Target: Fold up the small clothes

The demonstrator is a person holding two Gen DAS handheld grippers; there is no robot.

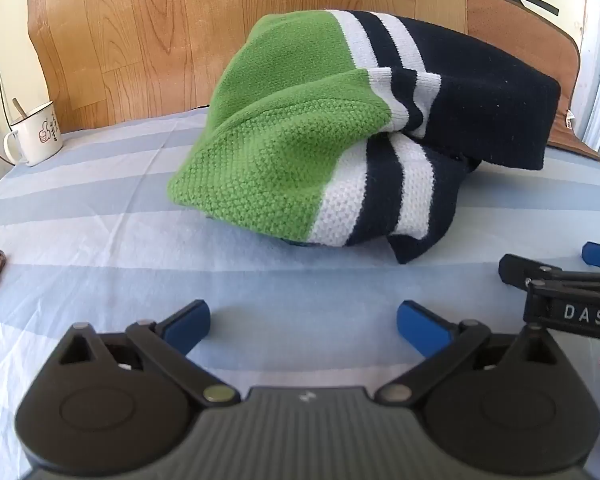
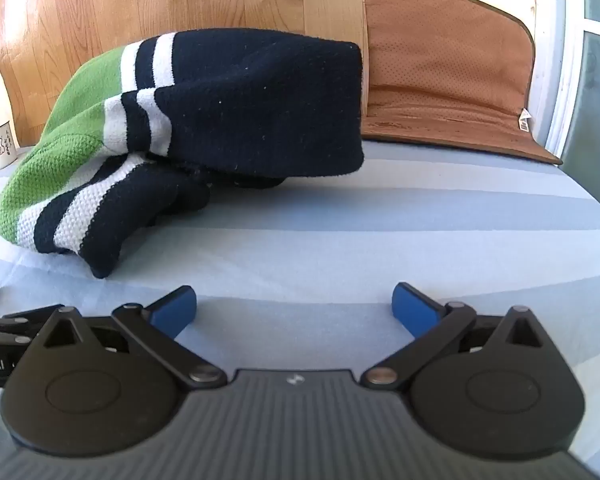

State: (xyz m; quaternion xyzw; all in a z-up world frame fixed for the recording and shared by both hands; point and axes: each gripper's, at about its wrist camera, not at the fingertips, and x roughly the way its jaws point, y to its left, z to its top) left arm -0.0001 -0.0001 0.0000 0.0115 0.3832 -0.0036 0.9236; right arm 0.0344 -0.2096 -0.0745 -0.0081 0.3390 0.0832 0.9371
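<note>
Hiding its lower folds, sweater (image 1: 300, 140) lies bunched; both grippers' jaws apart, empty.

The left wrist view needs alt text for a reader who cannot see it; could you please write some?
A rumpled green, white and navy knitted sweater lies on a blue-and-white striped sheet, with the open, empty left tool low in front of it. A white mug stands far left, and the right tool enters at the right edge.
</note>
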